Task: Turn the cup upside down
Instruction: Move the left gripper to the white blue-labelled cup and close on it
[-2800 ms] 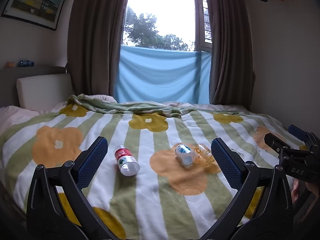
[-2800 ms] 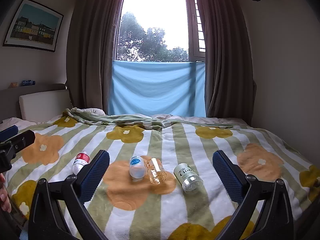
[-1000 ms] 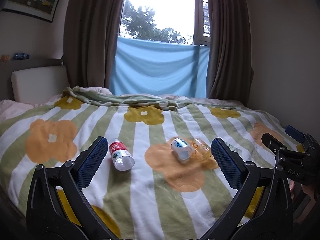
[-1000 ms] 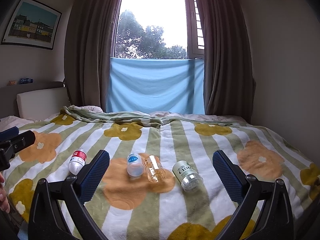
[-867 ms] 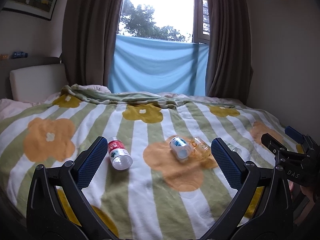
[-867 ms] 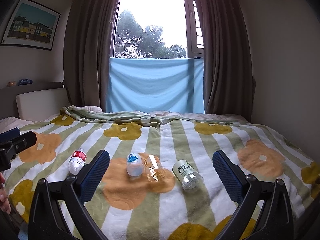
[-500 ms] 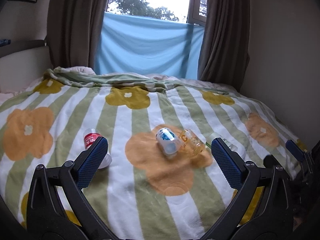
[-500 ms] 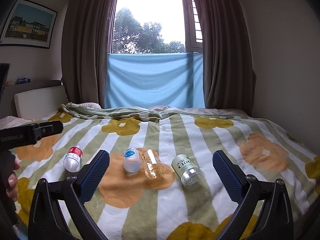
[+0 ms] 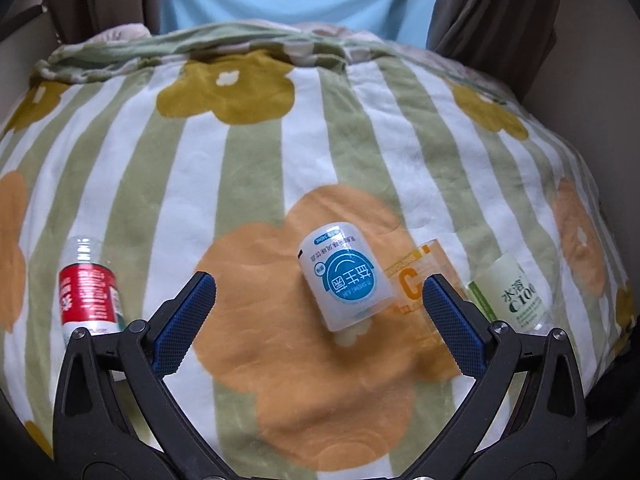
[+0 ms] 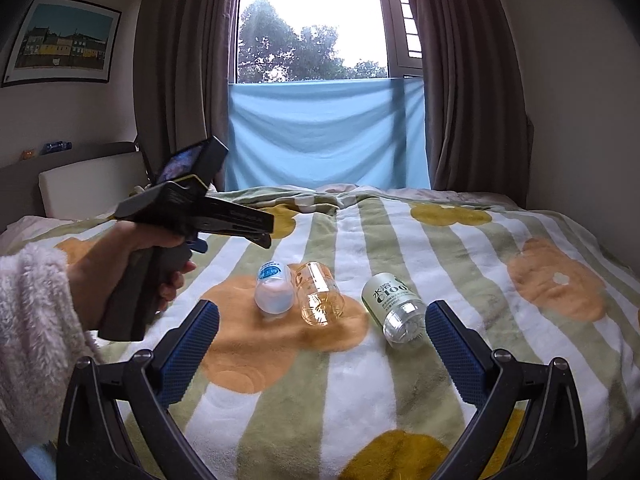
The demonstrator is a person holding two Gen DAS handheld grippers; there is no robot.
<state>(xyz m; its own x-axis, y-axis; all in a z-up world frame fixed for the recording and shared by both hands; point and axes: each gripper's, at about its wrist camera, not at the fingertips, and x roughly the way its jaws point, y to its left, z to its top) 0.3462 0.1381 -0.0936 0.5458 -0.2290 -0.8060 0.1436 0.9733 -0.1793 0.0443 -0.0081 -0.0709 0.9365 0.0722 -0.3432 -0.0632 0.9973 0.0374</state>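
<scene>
A white cup with a round blue label (image 9: 346, 280) lies on its side on the striped flower blanket (image 9: 256, 168). My left gripper (image 9: 320, 304) is open, tilted down over it, its blue pads either side and short of touching. In the right wrist view the same cup (image 10: 274, 292) lies beside a clear orange-tinted cup (image 10: 320, 298). The left gripper (image 10: 192, 208), held in a hand, hovers left of and above them. My right gripper (image 10: 320, 332) is open and empty, back from the cups.
A red-labelled bottle (image 9: 86, 296) lies left. A clear orange-printed cup (image 9: 416, 276) and a green-labelled bottle (image 9: 510, 292) lie right of the white cup; the bottle also shows in the right wrist view (image 10: 394, 306). Curtains and a blue cloth (image 10: 324, 132) hang behind the bed.
My left gripper has moved forward and tipped down over the white cup, which now sits large between its fingers. The right gripper has barely moved.
</scene>
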